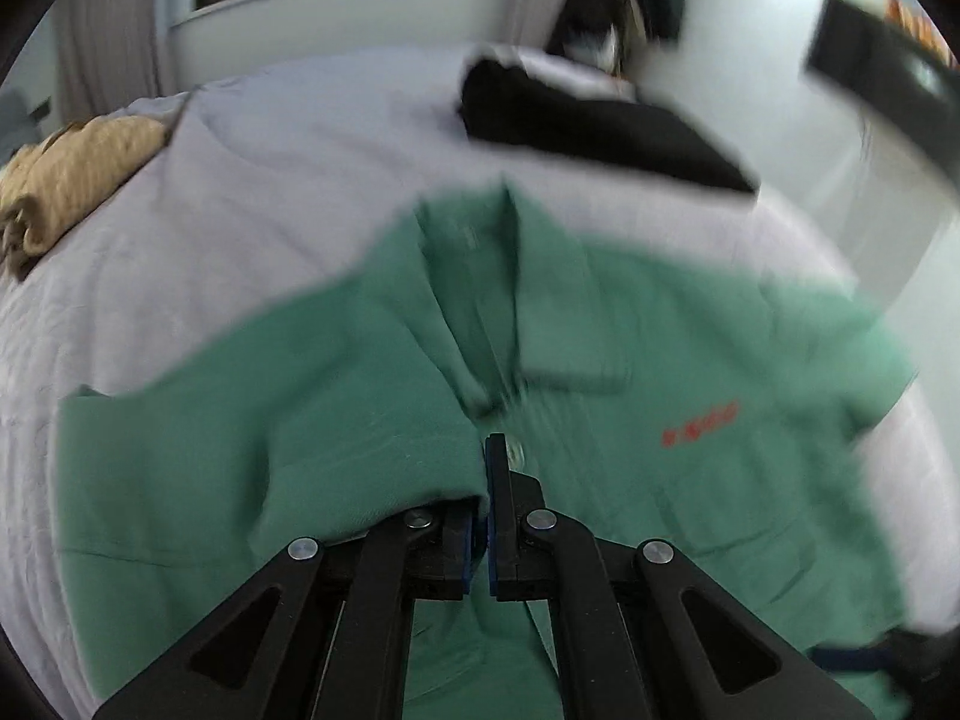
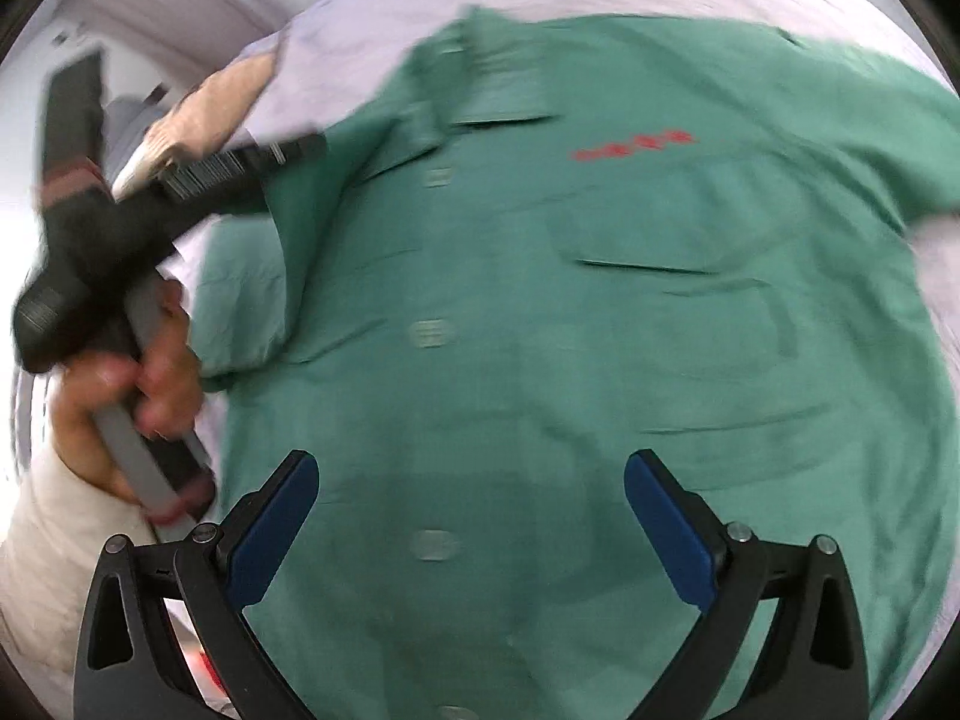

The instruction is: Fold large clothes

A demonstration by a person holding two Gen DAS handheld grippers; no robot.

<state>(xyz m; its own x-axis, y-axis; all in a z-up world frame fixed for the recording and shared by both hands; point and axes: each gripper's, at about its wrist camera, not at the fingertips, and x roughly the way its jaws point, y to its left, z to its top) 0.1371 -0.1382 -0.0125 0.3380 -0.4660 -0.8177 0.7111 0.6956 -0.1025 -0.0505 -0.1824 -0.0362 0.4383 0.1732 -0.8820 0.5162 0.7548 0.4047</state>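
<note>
The green button-front shirt [image 2: 540, 312] lies front up on the white bed sheet [image 1: 270, 168], collar toward the far edge, red chest lettering [image 2: 633, 145] legible as a mark only.

My left gripper [image 1: 485, 516] has its jaws pinched together on a fold of the shirt's left side, just short of the placket; in the right wrist view that side's sleeve looks drawn in over the body. I judge this the first side fold, in progress, not yet laid flat.

My right gripper [image 2: 471, 516] stands wide apart, holding nothing, above the shirt's lower front near the bottom buttons.

Outstanding, in my judgement: set this fold, bring in the other sleeve, then fold hem to collar. Both views are motion-blurred.

Beyond the shirt's collar lies a black garment [image 1: 576, 120]; a tan garment [image 1: 66, 174] sits well to the shirt's left.
</note>
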